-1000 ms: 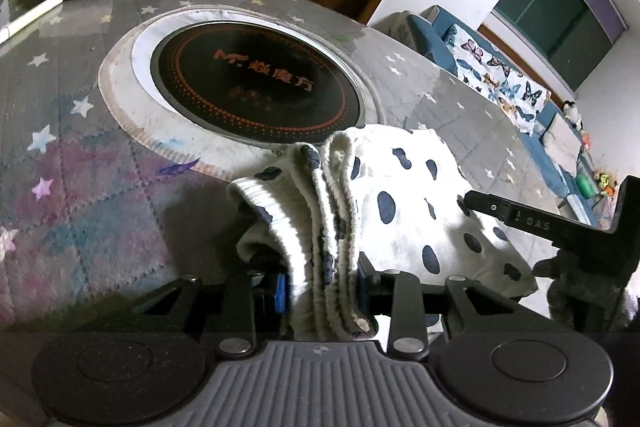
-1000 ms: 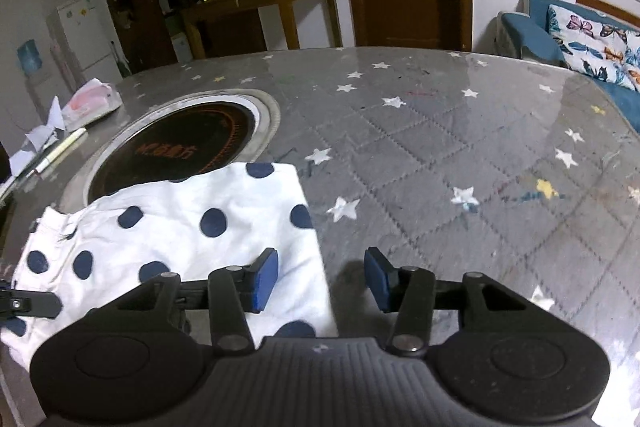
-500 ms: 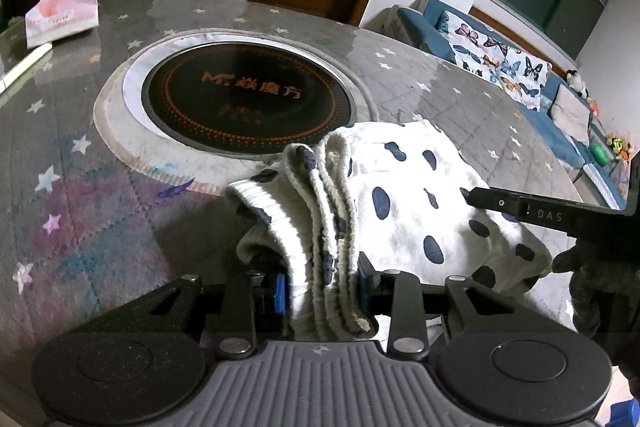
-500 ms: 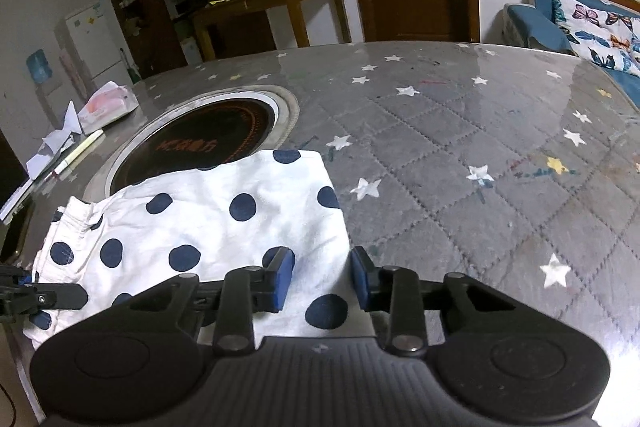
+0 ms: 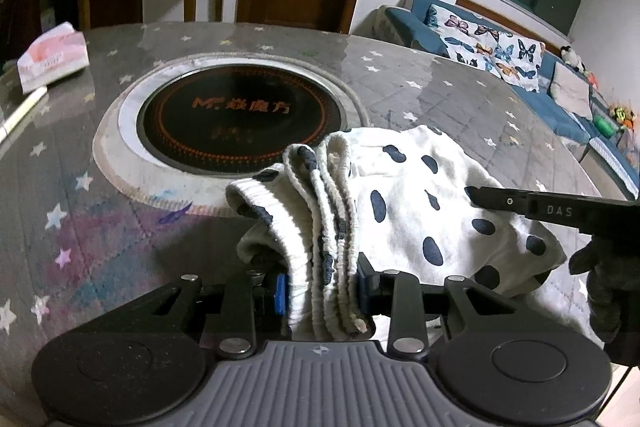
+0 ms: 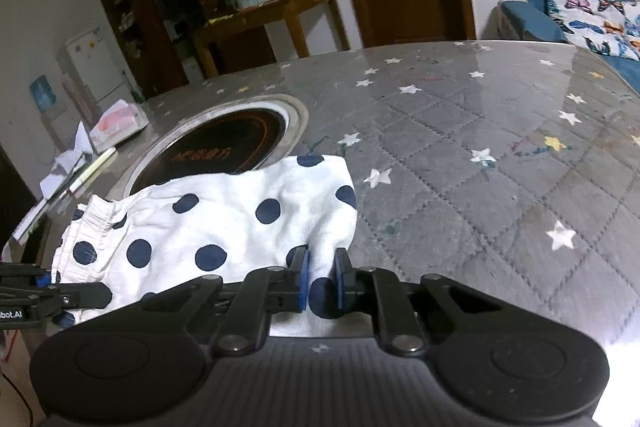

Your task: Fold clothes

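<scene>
Right gripper (image 6: 322, 281) now clamps shorts (image 6: 224, 223) hem.

The round black cooktop (image 5: 240, 119) set into the table carries orange lettering at its centre, starting with a stylised "M" followed by Chinese characters; below that sits a dimmer line too faint to read. At 3 o'clock in the left wrist view, the right gripper (image 5: 556, 211) bears "DAS". At 9 o'clock in the right wrist view, the left gripper (image 6: 24, 307) shows "bot.AI", its start cut off.
</scene>
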Action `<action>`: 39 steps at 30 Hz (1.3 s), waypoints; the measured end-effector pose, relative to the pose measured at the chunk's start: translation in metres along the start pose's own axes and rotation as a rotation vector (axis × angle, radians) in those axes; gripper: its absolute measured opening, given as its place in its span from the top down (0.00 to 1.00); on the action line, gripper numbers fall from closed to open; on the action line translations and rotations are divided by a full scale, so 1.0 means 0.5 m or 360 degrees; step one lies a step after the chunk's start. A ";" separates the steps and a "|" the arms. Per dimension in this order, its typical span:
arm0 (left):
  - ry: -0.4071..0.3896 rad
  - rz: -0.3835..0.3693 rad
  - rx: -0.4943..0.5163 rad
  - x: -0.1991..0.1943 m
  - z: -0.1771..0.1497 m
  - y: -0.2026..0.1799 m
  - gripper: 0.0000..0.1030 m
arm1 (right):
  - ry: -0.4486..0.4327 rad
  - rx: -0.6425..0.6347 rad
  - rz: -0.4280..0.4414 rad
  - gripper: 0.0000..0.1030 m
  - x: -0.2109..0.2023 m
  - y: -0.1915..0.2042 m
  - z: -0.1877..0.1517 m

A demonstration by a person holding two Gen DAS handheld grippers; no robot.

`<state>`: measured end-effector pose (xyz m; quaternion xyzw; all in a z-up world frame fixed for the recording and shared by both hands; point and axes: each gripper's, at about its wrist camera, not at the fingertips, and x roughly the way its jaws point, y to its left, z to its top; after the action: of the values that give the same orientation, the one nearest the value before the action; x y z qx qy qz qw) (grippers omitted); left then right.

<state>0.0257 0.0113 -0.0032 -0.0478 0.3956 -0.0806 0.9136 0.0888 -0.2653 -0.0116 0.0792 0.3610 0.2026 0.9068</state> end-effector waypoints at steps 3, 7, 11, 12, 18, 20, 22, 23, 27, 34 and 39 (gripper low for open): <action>-0.0019 0.0005 0.0051 -0.001 0.003 -0.011 0.67 | -0.0042 0.0030 -0.0011 0.90 -0.015 -0.003 -0.003; -0.0032 -0.0001 0.0112 0.002 0.009 -0.027 0.67 | -0.0084 0.0050 -0.0033 0.91 -0.029 -0.008 -0.006; -0.0045 -0.0016 0.0175 0.008 0.016 -0.048 0.67 | -0.0121 0.0064 -0.0061 0.91 -0.045 -0.018 -0.007; -0.0047 -0.0020 0.0189 0.011 0.019 -0.053 0.67 | -0.0129 0.0066 -0.0071 0.91 -0.049 -0.021 -0.007; -0.0051 -0.0041 0.0265 0.026 0.029 -0.091 0.67 | -0.0166 0.0080 -0.0124 0.91 -0.071 -0.046 -0.006; -0.0050 -0.0048 0.0290 0.031 0.032 -0.105 0.67 | -0.0175 0.0085 -0.0140 0.91 -0.077 -0.055 -0.006; -0.0051 -0.0055 0.0312 0.036 0.036 -0.119 0.67 | -0.0185 0.0091 -0.0156 0.91 -0.084 -0.064 -0.006; -0.0052 -0.0058 0.0323 0.038 0.037 -0.126 0.67 | -0.0189 0.0094 -0.0164 0.91 -0.087 -0.069 -0.005; -0.0055 -0.0073 0.0359 0.050 0.047 -0.155 0.67 | -0.0205 0.0103 -0.0197 0.91 -0.098 -0.088 -0.003; -0.0053 -0.0093 0.0429 0.076 0.065 -0.213 0.67 | -0.0231 0.0105 -0.0260 0.91 -0.110 -0.129 0.013; -0.0041 -0.0107 0.0473 0.103 0.076 -0.255 0.67 | -0.0239 0.0101 -0.0306 0.91 -0.114 -0.163 0.030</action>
<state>0.0742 -0.1227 0.0055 0.0737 0.3658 -0.1683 0.9124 0.0868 -0.3630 0.0111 0.0878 0.3042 0.0966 0.9436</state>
